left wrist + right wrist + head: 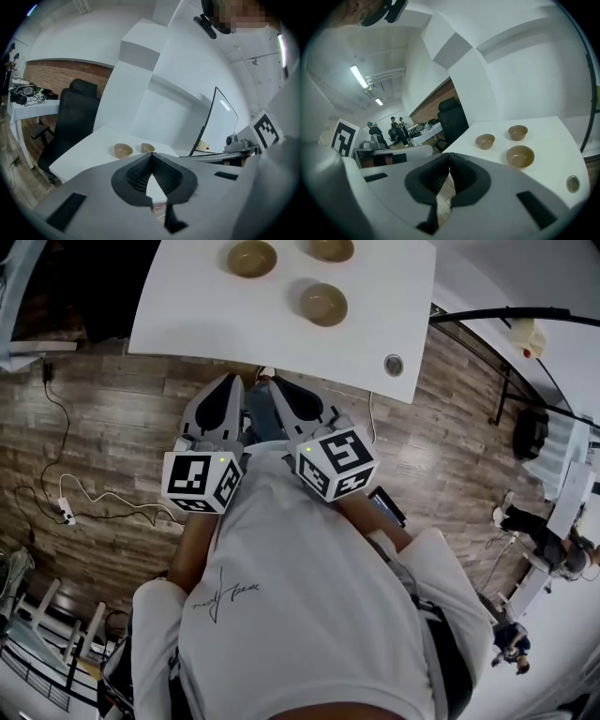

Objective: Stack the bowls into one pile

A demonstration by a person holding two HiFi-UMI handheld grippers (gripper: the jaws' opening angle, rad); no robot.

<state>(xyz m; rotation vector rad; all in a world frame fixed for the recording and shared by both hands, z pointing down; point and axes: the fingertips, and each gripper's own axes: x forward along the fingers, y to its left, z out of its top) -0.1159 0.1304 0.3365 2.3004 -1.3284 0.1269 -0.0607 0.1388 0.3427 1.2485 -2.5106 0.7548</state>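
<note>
Head view: the white table [187, 315] sits at the top of the shot. Three brown bowls stand on it, all apart from each other. The near bowl [323, 304] is the closest one to the table's near edge. The left bowl [251, 258] is further back and to its left. The far bowl [332, 248] is cut off by the top of the frame. There's a small round metal cap [394, 364] by the near right corner. The left claw [228, 382] and right claw [281, 390] are side by side over the wood floor [450, 446], just short of the near edge and well apart from every bowl. Some cables [56, 465] trail over the floor on the left.

Left gripper view: the left claw [151, 154] is pinched together at the tips, gripping nothing. Past it on the table [89, 150] are the left bowl [123, 150] and another bowl [147, 147], can't tell which. A black chair [70, 122] stands at the table's left edge.

Right gripper view: the right claw [449, 157] has its tips together too and holds nothing. All three show up to its right: left bowl [485, 141], far bowl [518, 132], near bowl [520, 156], with just bare table [553, 136] between them and the claw. The metal cap [573, 183] is off by the right corner. The chair [452, 117] is behind the table, with a few people [396, 129] standing way back.
</note>
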